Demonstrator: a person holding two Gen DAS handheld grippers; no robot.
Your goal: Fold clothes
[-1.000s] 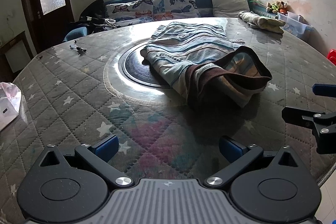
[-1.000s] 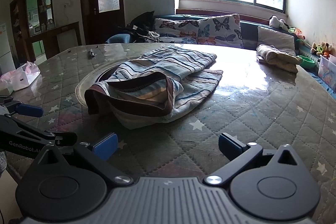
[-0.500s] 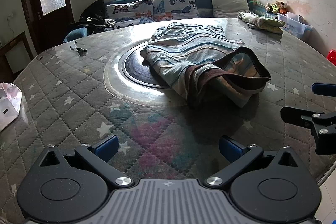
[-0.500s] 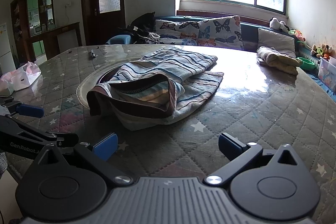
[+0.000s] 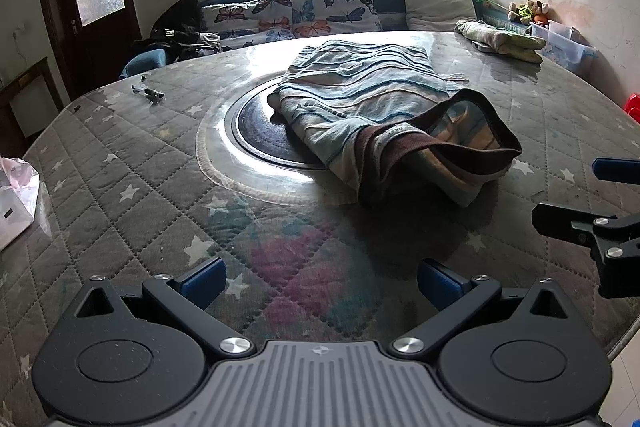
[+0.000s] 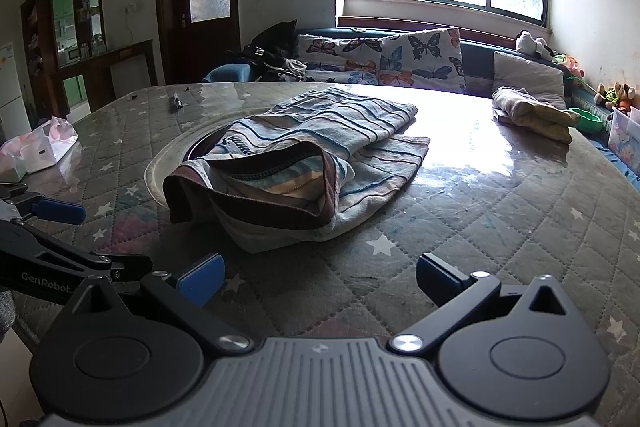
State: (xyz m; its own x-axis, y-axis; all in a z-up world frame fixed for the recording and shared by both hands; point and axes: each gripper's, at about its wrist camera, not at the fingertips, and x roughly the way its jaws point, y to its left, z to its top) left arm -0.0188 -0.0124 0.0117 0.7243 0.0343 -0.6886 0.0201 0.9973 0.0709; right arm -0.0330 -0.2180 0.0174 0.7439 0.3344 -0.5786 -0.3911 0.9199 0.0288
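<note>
A striped blue and beige garment [image 5: 384,111] with a brown hem lies loosely folded on the round table, partly over the dark turntable [image 5: 260,131]. It also shows in the right wrist view [image 6: 304,163], its brown-edged opening facing me. My left gripper [image 5: 320,279] is open and empty, low over the table's near edge, short of the garment. My right gripper [image 6: 320,277] is open and empty, also short of it. Each gripper shows at the edge of the other's view: the right gripper [image 5: 600,203], the left gripper [image 6: 48,231].
A second folded yellowish garment [image 5: 500,39] lies at the table's far right. A pen [image 5: 148,91] lies at the far left and a white-pink bag [image 6: 40,147] at the left edge. A sofa with butterfly cushions [image 5: 320,7] stands behind the table.
Both grippers have crept slightly towards the garment. The garment itself has not moved and both grippers stay open.
</note>
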